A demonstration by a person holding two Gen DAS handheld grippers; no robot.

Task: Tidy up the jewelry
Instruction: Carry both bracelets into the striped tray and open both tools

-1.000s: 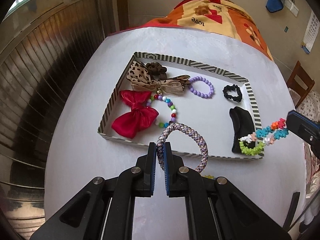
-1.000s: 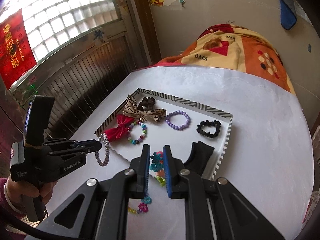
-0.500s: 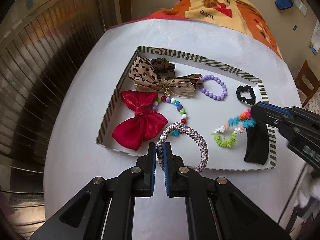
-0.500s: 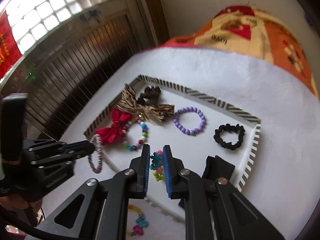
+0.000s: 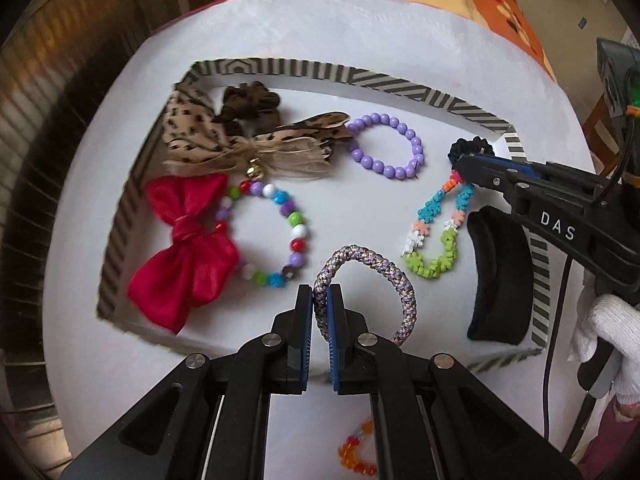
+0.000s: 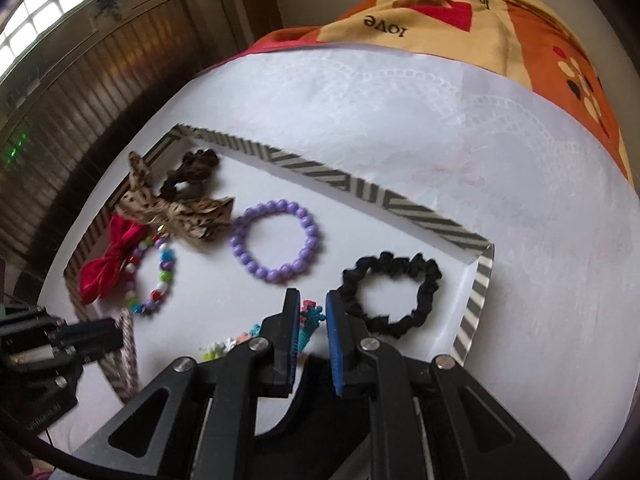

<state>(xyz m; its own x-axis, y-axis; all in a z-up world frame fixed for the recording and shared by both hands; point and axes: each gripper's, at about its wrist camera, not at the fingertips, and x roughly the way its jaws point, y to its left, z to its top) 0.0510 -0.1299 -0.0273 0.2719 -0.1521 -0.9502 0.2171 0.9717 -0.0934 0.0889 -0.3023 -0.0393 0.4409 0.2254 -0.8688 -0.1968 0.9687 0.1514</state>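
My left gripper (image 5: 320,300) is shut on a braided purple-grey bracelet (image 5: 384,276) and holds it over the front of the striped tray (image 5: 400,88). My right gripper (image 6: 313,312) has its jaws parted around one end of a multicolour flower bracelet (image 5: 436,228), which lies on the tray floor beside a black curved piece (image 5: 500,276). The tray also holds a red bow (image 5: 188,252), a leopard bow (image 5: 240,140), a brown scrunchie (image 5: 250,102), a colourful bead bracelet (image 5: 276,236), a purple bead bracelet (image 6: 276,240) and a black scrunchie (image 6: 392,292).
The tray sits on a white round table (image 6: 440,120). An orange bead bracelet (image 5: 356,452) lies on the table in front of the tray, under my left gripper. A patterned orange cloth (image 6: 480,12) is behind the table, and a wooden door (image 6: 100,80) at the left.
My right gripper carried the flower bracelet into the tray, lowered it onto the floor and opened its jaws. My left gripper moved forward over the tray's front with the braided bracelet.
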